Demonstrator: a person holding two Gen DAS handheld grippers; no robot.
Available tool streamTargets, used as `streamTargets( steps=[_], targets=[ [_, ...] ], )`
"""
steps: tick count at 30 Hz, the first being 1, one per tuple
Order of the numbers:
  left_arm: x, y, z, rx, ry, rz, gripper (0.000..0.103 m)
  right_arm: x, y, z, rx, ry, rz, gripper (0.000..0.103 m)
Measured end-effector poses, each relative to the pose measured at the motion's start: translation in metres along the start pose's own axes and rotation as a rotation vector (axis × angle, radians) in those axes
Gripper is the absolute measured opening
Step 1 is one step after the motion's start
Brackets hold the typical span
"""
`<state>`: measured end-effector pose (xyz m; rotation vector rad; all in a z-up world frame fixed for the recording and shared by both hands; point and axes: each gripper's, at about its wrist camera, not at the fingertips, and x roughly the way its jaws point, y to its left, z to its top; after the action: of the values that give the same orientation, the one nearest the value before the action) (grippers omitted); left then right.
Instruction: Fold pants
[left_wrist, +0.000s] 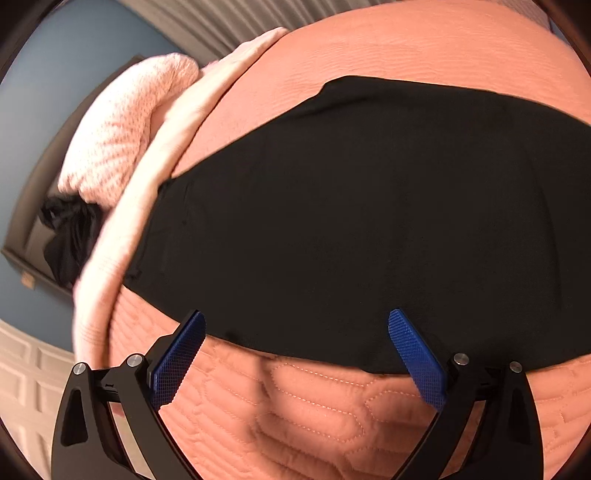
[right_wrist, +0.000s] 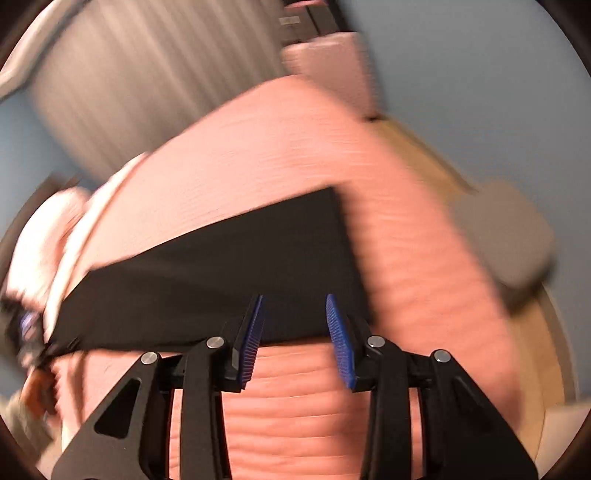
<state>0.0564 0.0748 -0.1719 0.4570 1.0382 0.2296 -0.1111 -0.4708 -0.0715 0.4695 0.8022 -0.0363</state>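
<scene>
The black pants (left_wrist: 351, 221) lie flat across a salmon quilted bedspread (left_wrist: 424, 48). My left gripper (left_wrist: 295, 321) is open wide, its blue pads above the pants' near edge, holding nothing. In the blurred right wrist view the pants (right_wrist: 221, 269) show as a dark wedge on the bedspread (right_wrist: 277, 147). My right gripper (right_wrist: 295, 306) is open with a narrower gap, its tips over the pants' near edge close to the right end, holding nothing.
A pale pink knitted blanket (left_wrist: 125, 129) and a dark crumpled garment (left_wrist: 68, 236) lie at the bed's left side. A grey ribbed headboard (right_wrist: 140, 81) stands behind. A grey cushion (right_wrist: 509, 236) and wooden floor (right_wrist: 443, 158) are to the right.
</scene>
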Motion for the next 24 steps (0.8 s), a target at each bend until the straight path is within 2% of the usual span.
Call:
streamTargets(
  steps=[2,3,5,9,11,13,15,17,18,19,20,21,22,23,24],
  targets=[
    [0.003,0.007,-0.002,-0.023,0.001,-0.017,0.098,0.028,0.051,-0.007,-0.113,0.079,0.085,0.035],
    [0.006,0.01,-0.003,-0.017,0.005,-0.019,0.098,0.046,0.081,-0.013,-0.196,0.115,0.1,0.035],
    [0.014,0.017,-0.006,0.014,0.026,-0.014,0.098,0.068,0.118,-0.018,-0.271,0.165,0.129,0.035],
    [0.019,0.032,-0.009,0.049,0.043,-0.053,0.098,0.108,0.182,-0.018,-0.324,0.21,0.234,0.035],
    [0.02,0.035,-0.009,0.054,0.038,-0.074,0.098,0.14,0.194,-0.018,-0.316,0.237,0.259,0.034],
    [0.014,0.037,-0.008,0.025,0.022,-0.089,0.098,0.17,0.182,-0.029,-0.295,0.318,0.178,0.033],
    [-0.002,0.044,-0.003,-0.013,-0.034,-0.1,0.097,0.155,0.155,-0.023,-0.171,0.269,0.219,0.031],
    [-0.027,0.046,0.0,-0.018,-0.153,-0.152,0.098,0.132,0.126,-0.016,-0.112,0.191,0.179,0.032],
    [-0.03,0.042,0.002,-0.007,-0.178,-0.149,0.098,0.123,0.102,-0.014,-0.074,0.166,0.142,0.033],
    [-0.026,0.035,0.005,0.028,-0.166,-0.127,0.098,0.12,0.064,-0.015,-0.006,0.194,0.053,0.033],
    [-0.014,0.025,0.007,0.071,-0.134,-0.097,0.098,0.114,0.036,-0.017,0.065,0.202,0.054,0.009],
    [0.005,0.016,0.008,0.114,-0.08,-0.045,0.098,0.101,0.013,-0.016,0.152,0.179,0.066,0.007],
    [0.016,0.013,0.007,0.124,-0.047,-0.02,0.098,0.077,-0.005,-0.011,0.208,0.12,0.007,0.012],
    [0.018,0.015,0.007,0.101,-0.052,-0.031,0.098,0.061,-0.012,-0.004,0.202,0.076,-0.049,0.014],
    [0.014,0.02,0.008,0.062,-0.065,-0.04,0.098,0.051,-0.015,0.004,0.184,0.056,-0.042,0.014]
  ],
)
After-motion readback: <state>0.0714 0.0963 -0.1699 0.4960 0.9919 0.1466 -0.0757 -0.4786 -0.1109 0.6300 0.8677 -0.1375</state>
